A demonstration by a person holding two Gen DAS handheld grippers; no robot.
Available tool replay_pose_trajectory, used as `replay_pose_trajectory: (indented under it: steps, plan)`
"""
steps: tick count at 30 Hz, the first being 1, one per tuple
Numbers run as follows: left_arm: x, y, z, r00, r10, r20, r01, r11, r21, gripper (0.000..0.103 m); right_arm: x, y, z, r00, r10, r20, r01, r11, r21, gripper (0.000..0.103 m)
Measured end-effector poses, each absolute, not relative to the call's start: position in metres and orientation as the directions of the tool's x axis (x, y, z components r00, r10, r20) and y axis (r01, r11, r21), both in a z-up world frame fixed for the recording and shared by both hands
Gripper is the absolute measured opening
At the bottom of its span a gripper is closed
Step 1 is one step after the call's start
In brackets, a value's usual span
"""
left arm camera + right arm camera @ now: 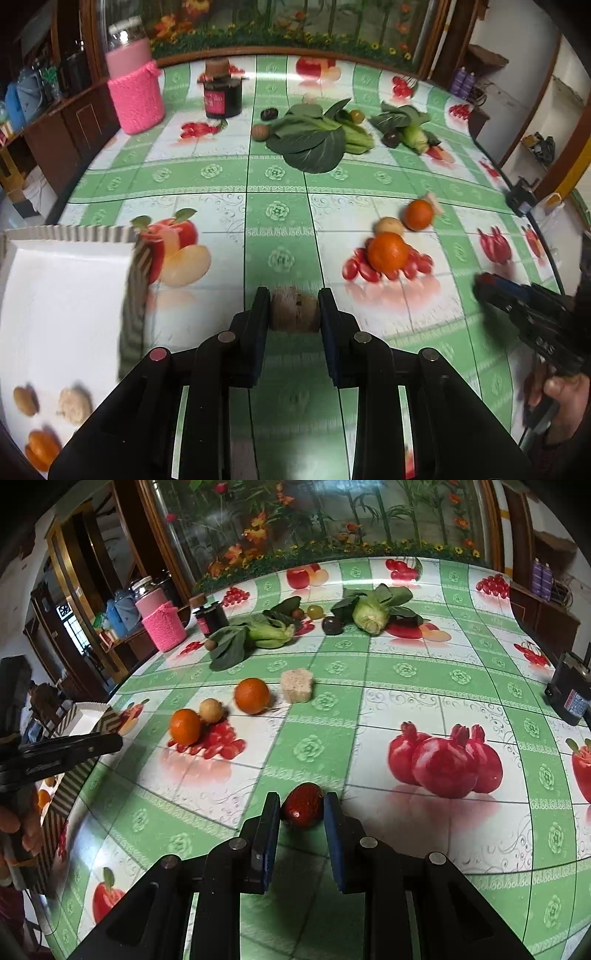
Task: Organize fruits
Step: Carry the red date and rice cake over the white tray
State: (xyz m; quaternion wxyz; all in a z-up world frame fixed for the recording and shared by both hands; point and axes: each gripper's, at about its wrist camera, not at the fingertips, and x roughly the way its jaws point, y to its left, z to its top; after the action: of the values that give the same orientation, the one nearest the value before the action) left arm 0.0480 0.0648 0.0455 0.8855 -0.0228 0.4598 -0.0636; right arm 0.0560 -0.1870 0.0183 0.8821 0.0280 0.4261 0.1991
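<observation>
Green and white squares printed with apples, pomegranates and cherries cover the bench [277, 177] under both grippers.

Left wrist view: the left gripper [294, 310] is clamped on a brown, rough-skinned fruit [295, 309], both pads pressing its sides. To the gripper's left, close by, sits a white tray [66, 280] with a scalloped rim and striped wall; inside it lie a brown nut-like piece [26, 400], a pale lumpy piece [75, 405] and an orange fruit [41, 448]. Ahead and to the right, an orange [388, 256] touches a small tan fruit [388, 226], with a second orange [418, 215] just beyond. Further ahead lie leafy greens [314, 138], a brown nut [260, 132] beside them, and a second leafy bunch [404, 123] to the right. At the far edge stand a dark jar [222, 96] and a container in a pink knitted sleeve [135, 85].

Right wrist view: the right gripper [302, 810] is clamped on a glossy dark red fruit [303, 805] resting low over the bench. Ahead and to its left lie the two oranges and the tan fruit, with a pale lumpy block [297, 685] beside the farther orange. At the far left edge, the left gripper and the hand [22, 830] holding it show partly, next to the tray. To the right stands a black device [570, 696].
</observation>
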Motion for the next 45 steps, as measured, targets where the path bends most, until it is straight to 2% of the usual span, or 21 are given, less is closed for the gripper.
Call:
replay_pose_trajectory:
  steps: [6, 17, 26, 45]
  plan:
    - [0.010, 0.079, 0.054, 0.599, -0.151, -0.786, 0.079, 0.988, -0.130, 0.025, 0.032, -0.166, 0.028, 0.552, 0.417, -0.722, -0.366, 0.899, 0.239, 0.024]
    - [-0.055, 0.114, 0.057, 0.666, -0.035, -0.745, -0.006, 0.999, -0.053, 0.025, -0.020, -0.099, 0.038, 0.496, 0.538, -0.682, -0.478, 0.825, 0.303, 0.023]
    - [-0.098, 0.155, 0.063, 0.703, 0.060, -0.709, -0.090, 0.996, -0.005, 0.026, -0.045, -0.035, 0.049, 0.447, 0.592, -0.671, -0.574, 0.765, 0.292, 0.023]
    - [-0.148, 0.226, 0.051, 0.688, 0.142, -0.711, -0.230, 0.973, -0.028, 0.026, -0.075, 0.058, 0.057, 0.363, 0.627, -0.689, -0.704, 0.669, 0.237, 0.023]
